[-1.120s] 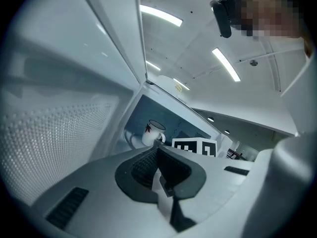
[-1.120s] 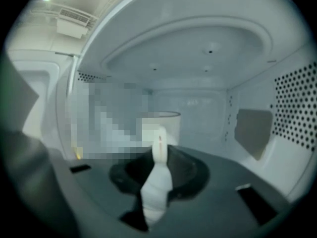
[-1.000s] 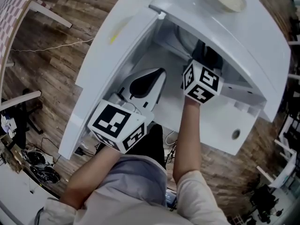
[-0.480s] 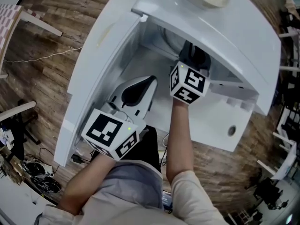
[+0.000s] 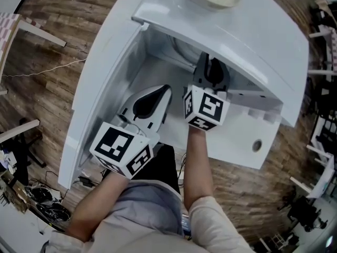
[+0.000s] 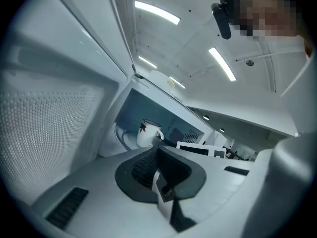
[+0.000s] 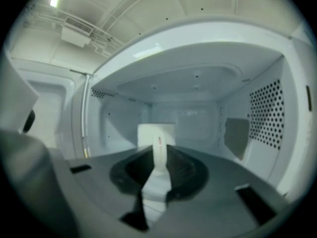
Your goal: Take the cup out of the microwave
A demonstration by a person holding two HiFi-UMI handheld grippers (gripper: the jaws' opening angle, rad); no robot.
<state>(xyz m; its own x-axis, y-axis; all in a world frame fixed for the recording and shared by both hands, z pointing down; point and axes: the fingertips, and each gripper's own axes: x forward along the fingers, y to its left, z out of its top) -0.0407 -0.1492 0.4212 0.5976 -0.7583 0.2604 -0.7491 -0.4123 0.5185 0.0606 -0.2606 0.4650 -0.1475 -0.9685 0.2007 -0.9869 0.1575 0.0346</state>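
While the right gripper [image 7: 159, 153] has just squeezed tighter on what looks like the handle [image 7: 158, 142] of the cup [image 7: 147, 135], in the middle of the microwave [image 7: 260, 108], pull out slow and level. Outside the microwave, the left gripper [image 6: 157, 155] is closed, empty.

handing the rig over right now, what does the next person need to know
Left gripper: shut, empty, held outside by the open door.
Right gripper: inside the microwave, jaws just closed further on what looks like the cup's handle.
Cup: upright in the cavity.
Done: door open, handle gripped.
Left to do: draw the cup out.
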